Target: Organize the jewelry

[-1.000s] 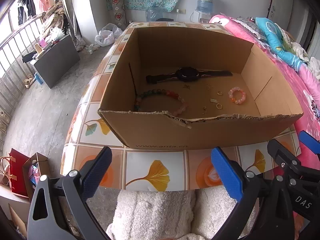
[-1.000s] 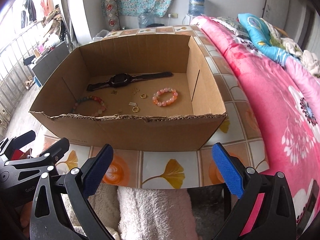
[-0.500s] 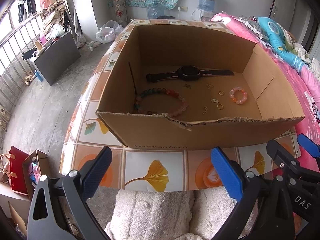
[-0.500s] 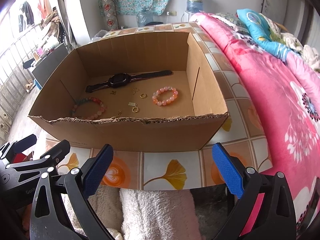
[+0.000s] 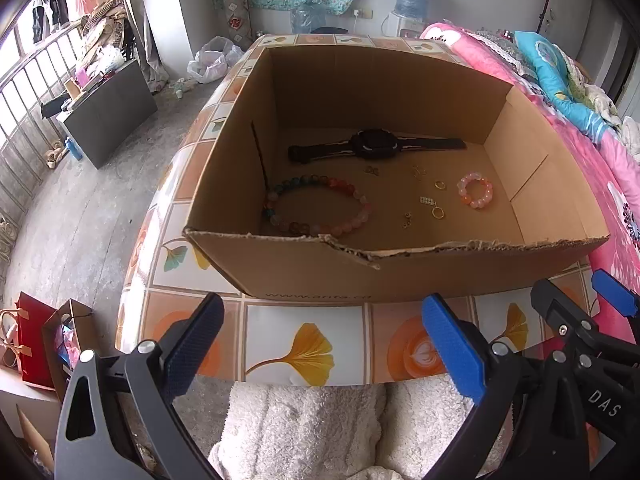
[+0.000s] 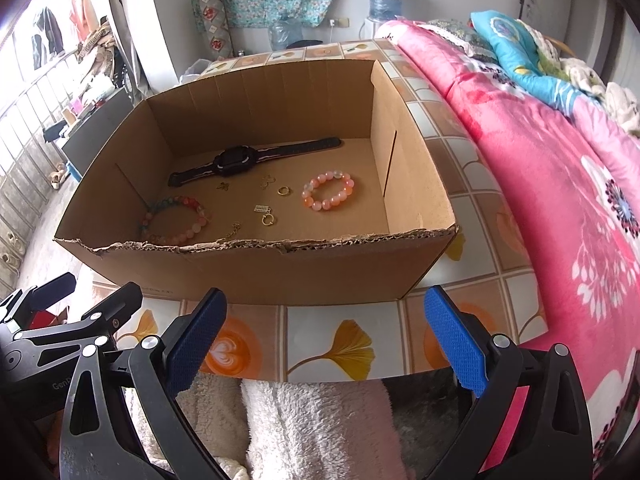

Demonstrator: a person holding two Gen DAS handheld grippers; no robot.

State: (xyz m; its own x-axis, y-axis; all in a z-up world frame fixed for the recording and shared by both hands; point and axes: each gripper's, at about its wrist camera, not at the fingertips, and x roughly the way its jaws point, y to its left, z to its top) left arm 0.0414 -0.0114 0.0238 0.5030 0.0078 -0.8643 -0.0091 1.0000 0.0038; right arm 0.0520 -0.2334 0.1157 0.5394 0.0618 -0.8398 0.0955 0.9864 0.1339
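Left gripper (image 5: 324, 340) and right gripper (image 6: 328, 336): jaws wide apart, empty, short of the cardboard box (image 5: 400, 272). Watch (image 5: 374, 145) along the box's far wall; bracelets, rings (small, gold) on its floor.

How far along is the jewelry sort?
Done: nothing visibly sorted; the watch, multicolor bracelet, pink bracelet and small gold pieces lie loose on the cardboard box floor. In hand: nothing; left tool and right tool are open, outside the box's near wall. Left: every pick.
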